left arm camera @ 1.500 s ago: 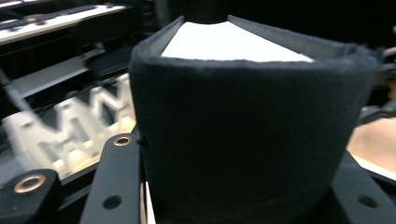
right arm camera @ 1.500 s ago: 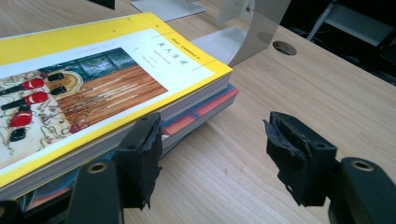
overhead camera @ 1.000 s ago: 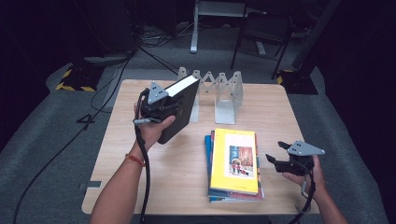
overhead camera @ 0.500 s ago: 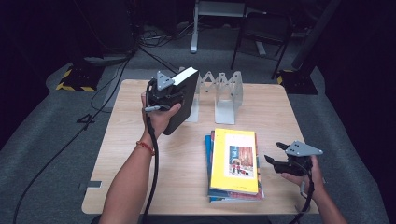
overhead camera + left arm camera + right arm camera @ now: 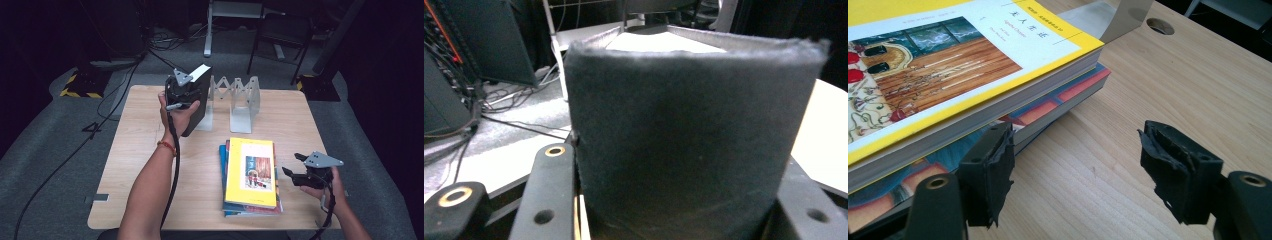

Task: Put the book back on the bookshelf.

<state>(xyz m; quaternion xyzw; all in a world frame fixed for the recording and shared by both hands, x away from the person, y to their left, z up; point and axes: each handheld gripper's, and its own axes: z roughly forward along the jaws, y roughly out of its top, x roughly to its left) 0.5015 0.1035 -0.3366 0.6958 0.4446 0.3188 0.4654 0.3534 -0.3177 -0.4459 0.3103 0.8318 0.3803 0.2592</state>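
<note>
The left forearm is reaching far forward over the table, its hand wrapping the left gripper [image 5: 186,93] held raised and tilted, jaws clamping a black book [image 5: 689,135] between them. The right hand is resting low at the near right, holding the right gripper [image 5: 295,172] roughly level and pointing leftward, its jaws standing apart with nothing between the pads [image 5: 993,170]. A red band is circling the left wrist.

Table [image 5: 150,165] lit brightly from above, surroundings left in darkness, black book [image 5: 689,140] rendered soft and blurred at close range, yellow cover [image 5: 948,55] sharp, glare-free.
</note>
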